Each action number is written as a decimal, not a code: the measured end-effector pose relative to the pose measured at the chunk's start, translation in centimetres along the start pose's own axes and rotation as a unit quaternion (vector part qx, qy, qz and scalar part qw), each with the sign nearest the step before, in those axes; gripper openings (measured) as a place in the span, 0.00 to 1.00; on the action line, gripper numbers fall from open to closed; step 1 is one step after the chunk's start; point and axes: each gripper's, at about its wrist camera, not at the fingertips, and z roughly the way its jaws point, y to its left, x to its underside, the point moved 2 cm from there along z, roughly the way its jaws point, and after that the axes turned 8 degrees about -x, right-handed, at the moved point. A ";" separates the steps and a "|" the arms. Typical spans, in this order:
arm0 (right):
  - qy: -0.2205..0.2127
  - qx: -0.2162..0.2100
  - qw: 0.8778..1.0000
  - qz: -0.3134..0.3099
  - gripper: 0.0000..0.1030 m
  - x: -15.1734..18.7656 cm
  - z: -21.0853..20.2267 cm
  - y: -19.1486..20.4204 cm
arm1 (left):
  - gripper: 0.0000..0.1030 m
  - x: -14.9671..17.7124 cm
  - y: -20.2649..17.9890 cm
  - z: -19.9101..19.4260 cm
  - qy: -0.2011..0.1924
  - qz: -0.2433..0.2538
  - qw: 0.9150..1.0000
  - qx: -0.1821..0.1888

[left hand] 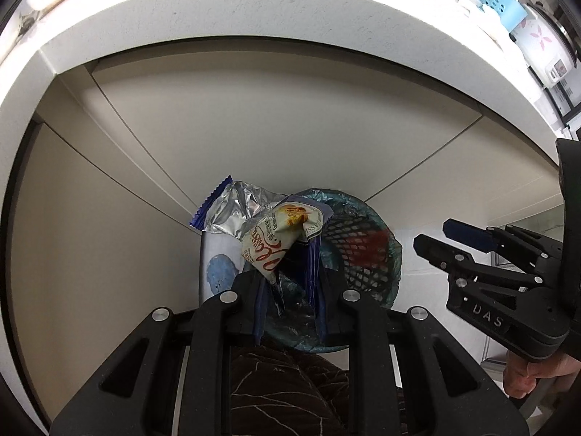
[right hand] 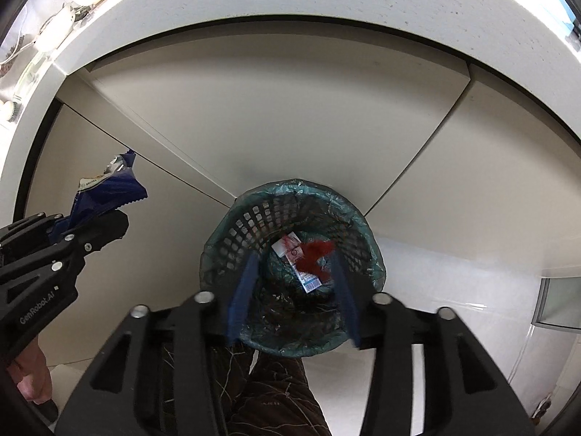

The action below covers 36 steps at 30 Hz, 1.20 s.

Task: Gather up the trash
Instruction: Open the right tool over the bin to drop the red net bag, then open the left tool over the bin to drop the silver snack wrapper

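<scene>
A: Left wrist view: left gripper clamped on a bundle of wrappers — silver foil, a cream packet with red script, dark blue film. Bundle stands at 12 o'clock off the fingertips, above the near rim of the wastebasket.

B: Basket details?

A: Mesh, lined with a green bag, on the floor against the cabinet fronts. Right wrist view looks straight down into it: a white packet and a red scrap lie on the bottom.

B: Right gripper?

A: Right gripper gapes wide, nothing between the blue pads, poised over the basket mouth. From the left camera it sits at 3 o'clock. Left gripper shows at 9 o'clock in the right view, blue wrapper sticking up.
</scene>
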 end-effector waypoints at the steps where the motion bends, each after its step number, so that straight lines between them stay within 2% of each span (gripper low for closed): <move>1: 0.000 0.000 1.000 0.001 0.54 0.1 0.3 0.0 | 0.19 0.0 0.0 0.0 0.000 0.000 1.000 0.000; 7: -0.025 0.015 0.999 0.023 0.79 0.0 -1.4 -1.0 | 0.20 0.2 -0.7 0.5 0.000 0.016 1.000 0.001; 12: -0.058 0.052 0.996 0.045 0.92 0.3 -3.7 -2.7 | 0.20 0.2 -2.3 1.4 0.003 0.040 0.999 0.007; 24: -0.087 0.092 0.986 0.112 0.92 2.4 -7.8 -7.9 | 0.20 0.6 -6.2 2.8 0.005 0.097 0.995 0.020; 32: -0.086 0.103 0.982 0.134 0.92 3.4 -8.8 -9.1 | 0.20 1.0 -7.6 3.5 0.010 0.121 0.992 0.022; 36: -0.083 0.104 0.981 0.140 0.92 3.6 -9.1 -9.5 | 0.24 0.9 -8.2 3.9 0.013 0.130 0.991 0.018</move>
